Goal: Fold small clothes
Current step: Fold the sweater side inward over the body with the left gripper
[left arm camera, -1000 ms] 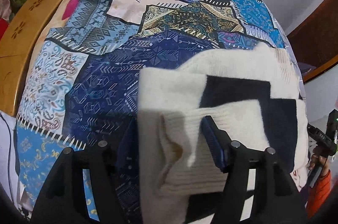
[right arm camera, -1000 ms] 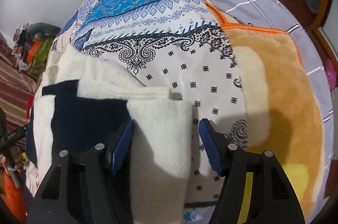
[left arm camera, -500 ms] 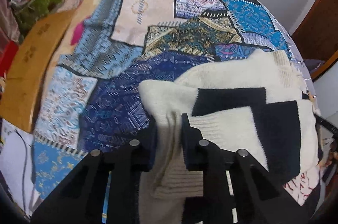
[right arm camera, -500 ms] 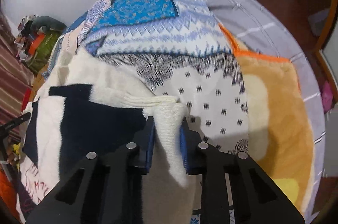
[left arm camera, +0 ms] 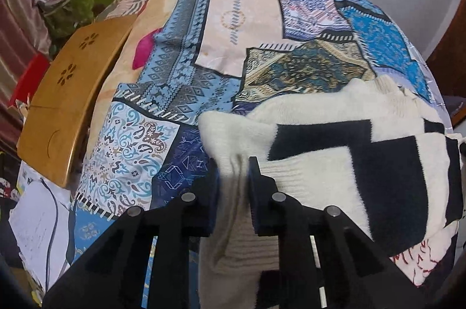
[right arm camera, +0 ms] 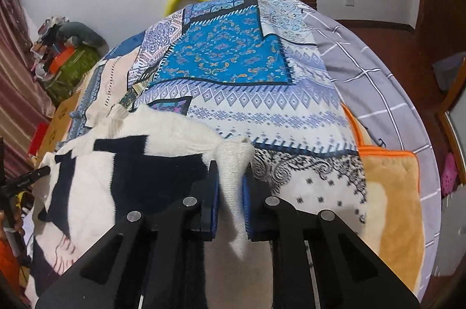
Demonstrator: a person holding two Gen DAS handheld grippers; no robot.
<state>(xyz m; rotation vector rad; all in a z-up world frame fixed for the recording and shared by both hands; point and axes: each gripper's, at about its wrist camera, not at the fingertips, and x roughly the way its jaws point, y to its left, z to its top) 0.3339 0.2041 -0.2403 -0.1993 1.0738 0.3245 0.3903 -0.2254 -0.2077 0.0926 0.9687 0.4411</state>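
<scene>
Pinching a cream and navy sweater (left arm camera: pixel 320 172) in both grippers: my left gripper (left arm camera: pixel 233 186) is clamping its ribbed edge, my right gripper (right arm camera: pixel 230 186) is closing on another ribbed corner. It is lying across the patchwork bedspread (left arm camera: pixel 186 81).

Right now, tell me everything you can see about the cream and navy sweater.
The sweater is a small fuzzy knit, cream with big navy blocks and ribbed cream trim. It lies on the patchwork bedspread, partly folded, with layers overlapping. The left gripper is shut on a bunched cream edge at one side. The right gripper has a ribbed cream corner pinched between its pads, its jaws closing. Both pinched parts are pulled up off the bed; the rest rests flat.
</scene>
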